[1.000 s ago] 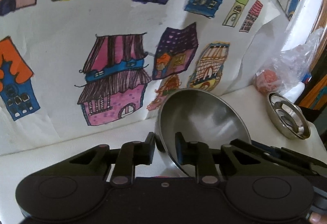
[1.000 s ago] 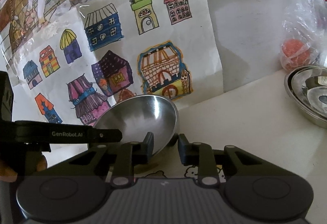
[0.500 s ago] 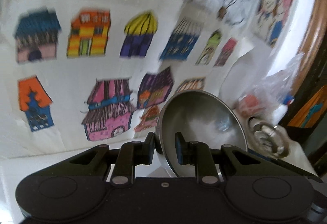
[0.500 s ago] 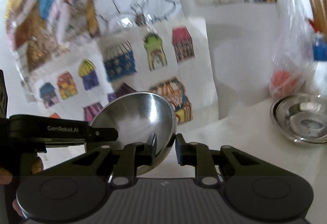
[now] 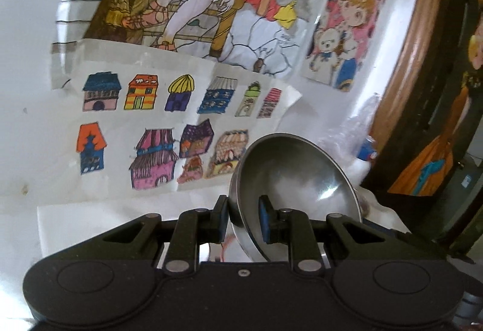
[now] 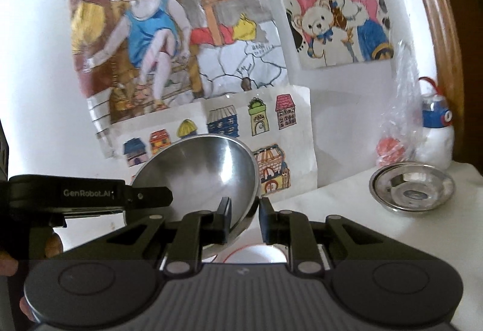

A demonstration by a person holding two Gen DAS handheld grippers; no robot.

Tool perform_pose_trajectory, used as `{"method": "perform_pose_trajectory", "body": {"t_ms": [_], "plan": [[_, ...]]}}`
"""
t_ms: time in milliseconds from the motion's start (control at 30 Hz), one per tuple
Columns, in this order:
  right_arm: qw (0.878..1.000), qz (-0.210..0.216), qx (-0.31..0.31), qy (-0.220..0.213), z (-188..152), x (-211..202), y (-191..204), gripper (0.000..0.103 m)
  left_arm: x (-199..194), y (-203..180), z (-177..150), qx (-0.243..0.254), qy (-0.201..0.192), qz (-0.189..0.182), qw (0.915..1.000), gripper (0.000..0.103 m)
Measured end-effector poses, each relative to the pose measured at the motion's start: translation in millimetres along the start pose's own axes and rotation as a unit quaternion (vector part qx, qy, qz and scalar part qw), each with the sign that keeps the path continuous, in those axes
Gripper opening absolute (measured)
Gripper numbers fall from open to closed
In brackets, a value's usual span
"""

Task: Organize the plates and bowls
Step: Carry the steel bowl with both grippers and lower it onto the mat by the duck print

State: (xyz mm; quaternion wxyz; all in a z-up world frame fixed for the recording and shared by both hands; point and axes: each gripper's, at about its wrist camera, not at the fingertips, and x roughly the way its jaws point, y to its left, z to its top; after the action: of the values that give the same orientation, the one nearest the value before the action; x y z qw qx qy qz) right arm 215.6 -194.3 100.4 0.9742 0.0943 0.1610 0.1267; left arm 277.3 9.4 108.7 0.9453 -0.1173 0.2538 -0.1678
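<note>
Bowl point(image 5: 297, 180): steel, hemispherical, raised off white counter point(image 6: 347, 210) and tipped on edge. Round, so no long axis. Mouth turned toward both cameras, base toward wall; in left wrist view rim plane runs near-vertical, leaning right at top. In right wrist view same bowl point(image 6: 200, 172) seen tilted, mouth facing down-right toward camera, rim highest at upper centre.

Left gripper point(image 5: 243, 218): narrow gap, closed onto bowl's lower-left rim. Left finger point(image 5: 222, 219) against outside wall, right finger with blue pad point(image 5: 265, 221) inside bowl. Contact on both sides apparent. Seen also from right wrist view as black arm lettered "GenRobot.AI" point(image 6: 90, 195), entering from left edge, tip meeting bowl's left rim.

Right gripper point(image 6: 244, 219): likewise narrow gap, pinched on bowl's lower-right rim. Left finger point(image 6: 225, 218) inside bowl, right finger point(image 6: 265, 219) outside. Bowl thus carried at two rim points, one per gripper.

Behind bowl: sheet of coloured house drawings point(image 5: 169, 132) taped to white wall, larger figure drawings above.

Below right gripper: white round dish with red line point(image 6: 256, 254), partly hidden, kind uncertain.

Right side: stack of shallow steel plates point(image 6: 412, 192) sitting upright on counter, well apart from held bowl. Behind stack, clear plastic bag with orange-red item point(image 6: 389, 151), and white bottle with blue label point(image 6: 436, 132) near wooden frame edge.

Hand point(image 6: 12, 264) partly visible at far left edge of right wrist view, under left tool.
</note>
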Motion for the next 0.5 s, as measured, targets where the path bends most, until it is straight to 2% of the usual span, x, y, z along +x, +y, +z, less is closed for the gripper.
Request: {"method": "perform_pose_trajectory", "body": {"t_ms": [233,500], "plan": [[1.000,0.006,-0.013,0.019,-26.2,-49.0,14.5,0.023,-43.6,-3.8,-39.1,-0.011,0.026,0.000,0.9996,0.023],[0.998,0.018,-0.015,0.059,-67.1,-78.5,26.6,0.023,-69.8,11.2,-84.3,-0.051,0.074,0.004,0.9960,0.023]]}}
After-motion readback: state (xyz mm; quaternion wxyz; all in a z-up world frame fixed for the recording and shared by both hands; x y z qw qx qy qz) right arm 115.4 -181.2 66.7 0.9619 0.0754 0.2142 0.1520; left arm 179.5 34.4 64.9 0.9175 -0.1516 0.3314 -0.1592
